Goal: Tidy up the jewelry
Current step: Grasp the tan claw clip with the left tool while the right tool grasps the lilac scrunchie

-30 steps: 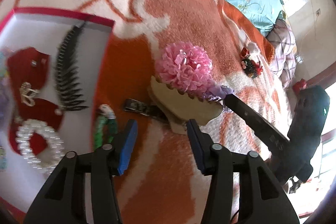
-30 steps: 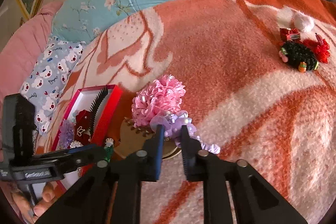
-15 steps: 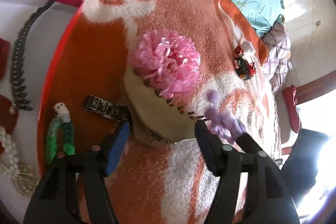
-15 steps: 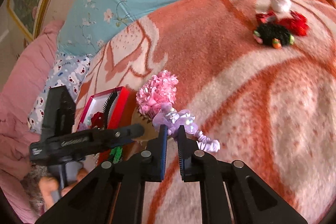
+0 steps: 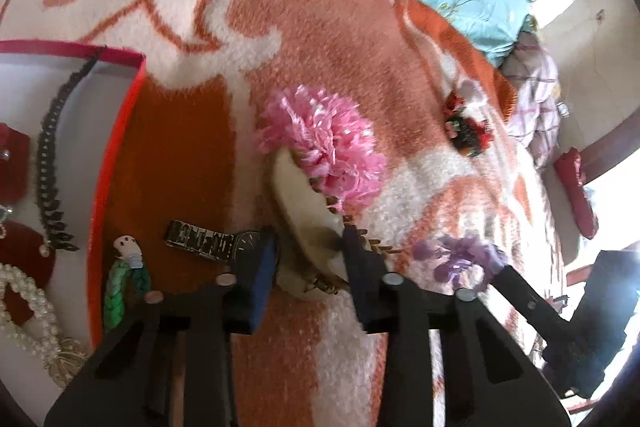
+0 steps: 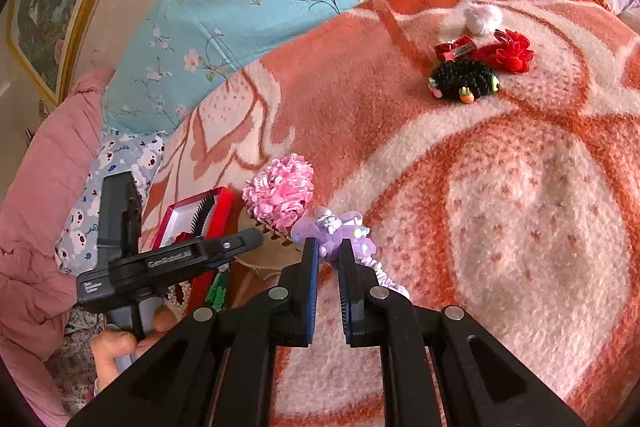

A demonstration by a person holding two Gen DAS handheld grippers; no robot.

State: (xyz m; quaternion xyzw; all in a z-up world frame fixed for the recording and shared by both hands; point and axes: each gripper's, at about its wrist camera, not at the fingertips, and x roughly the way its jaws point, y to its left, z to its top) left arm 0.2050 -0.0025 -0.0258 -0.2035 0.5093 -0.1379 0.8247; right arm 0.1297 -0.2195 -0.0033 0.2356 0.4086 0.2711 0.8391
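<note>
A beige claw clip [image 5: 308, 211] with a pink pompom flower [image 5: 324, 143] lies on the orange and white blanket. My left gripper [image 5: 310, 255] straddles the clip's near end; its jaws are closing and both pads touch the clip. In the right wrist view this gripper [image 6: 256, 239] reaches in from the left over the clip [image 6: 260, 255]. My right gripper [image 6: 329, 251] is shut on a purple flower hair tie [image 6: 332, 227], just right of the pink flower [image 6: 280, 195]. The left wrist view shows the tie [image 5: 456, 259] at the right gripper's tip [image 5: 498, 269].
A red-rimmed white box [image 5: 116, 155] at the left holds a black feather comb [image 5: 48, 163] and a pearl bracelet [image 5: 24, 291]. A watch [image 5: 204, 241] and a green braided band [image 5: 124, 279] lie beside it. More hair ornaments [image 6: 464, 83] sit far right. A hand [image 6: 120, 343] holds the left gripper.
My left gripper moved forward over the beige clip, and its jaws narrowed onto it. My right gripper drew the purple hair tie away from the clip, to the right in the left wrist view.
</note>
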